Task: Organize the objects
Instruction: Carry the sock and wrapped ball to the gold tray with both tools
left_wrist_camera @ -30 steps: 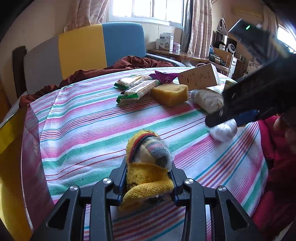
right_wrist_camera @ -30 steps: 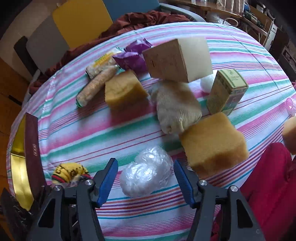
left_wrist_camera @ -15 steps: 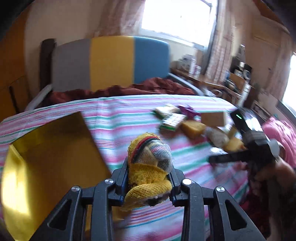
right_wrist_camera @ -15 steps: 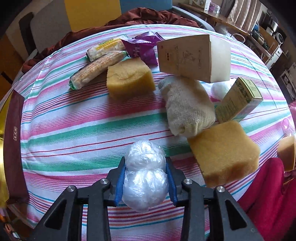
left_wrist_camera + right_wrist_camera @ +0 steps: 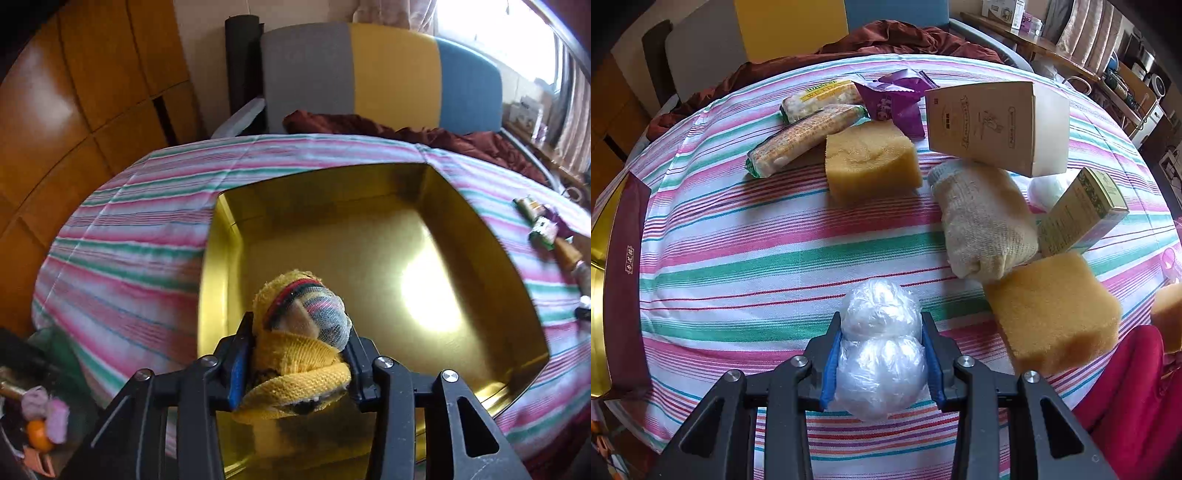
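The left gripper point(image 5: 297, 360), its jaws just easing wider, clamps the yellow sock point(image 5: 295, 343) above the gold box point(image 5: 369, 251), while the right gripper point(image 5: 882, 360) squeezes the plastic wad point(image 5: 881, 347) over the striped cloth point(image 5: 757, 258).

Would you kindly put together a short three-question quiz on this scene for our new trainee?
1. True or false: the left gripper holds a yellow sock above the gold tray.
2. What is between the right gripper's pads? A) sponge B) clear plastic bundle C) purple packet
3. Fill in: the big cardboard box leans on the rolled ____ sock.

Key: 1 true. 2 B, the plastic bundle. 3 cream.
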Available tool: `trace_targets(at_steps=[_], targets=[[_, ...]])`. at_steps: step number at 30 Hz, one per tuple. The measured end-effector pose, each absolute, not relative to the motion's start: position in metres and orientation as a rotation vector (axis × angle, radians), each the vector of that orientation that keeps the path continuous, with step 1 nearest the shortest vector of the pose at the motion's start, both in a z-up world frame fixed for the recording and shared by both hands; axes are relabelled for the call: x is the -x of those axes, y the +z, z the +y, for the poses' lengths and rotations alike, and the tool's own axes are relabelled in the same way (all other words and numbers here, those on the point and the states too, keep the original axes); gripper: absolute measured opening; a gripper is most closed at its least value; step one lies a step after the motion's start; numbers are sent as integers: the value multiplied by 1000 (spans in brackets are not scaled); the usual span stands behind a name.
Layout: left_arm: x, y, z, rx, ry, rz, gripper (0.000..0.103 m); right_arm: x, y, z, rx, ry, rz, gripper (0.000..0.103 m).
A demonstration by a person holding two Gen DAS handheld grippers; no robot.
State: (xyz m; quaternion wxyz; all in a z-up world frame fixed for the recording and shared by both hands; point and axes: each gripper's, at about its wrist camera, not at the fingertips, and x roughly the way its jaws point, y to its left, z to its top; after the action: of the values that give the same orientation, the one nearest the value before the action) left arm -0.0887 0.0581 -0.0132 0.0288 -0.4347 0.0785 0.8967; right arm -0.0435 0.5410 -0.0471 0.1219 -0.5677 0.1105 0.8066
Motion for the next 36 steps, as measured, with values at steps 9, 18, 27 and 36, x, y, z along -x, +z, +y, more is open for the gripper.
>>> trace_targets(at_steps=[9,18,27,36], targets=[[54,-18,41,1278,2873,365,58,44,-51,541,1658,2357,311,38],[39,-9,13,1283,2948,289,62,36,-62,525,1657,2361,285,38],[19,0,-18,1294,2973,-35,62,42,-62,514,1629,2396,229,37],[18,-2,-15,1263,2987,-41,63,38,-1,439,1496,2743,213,37]])
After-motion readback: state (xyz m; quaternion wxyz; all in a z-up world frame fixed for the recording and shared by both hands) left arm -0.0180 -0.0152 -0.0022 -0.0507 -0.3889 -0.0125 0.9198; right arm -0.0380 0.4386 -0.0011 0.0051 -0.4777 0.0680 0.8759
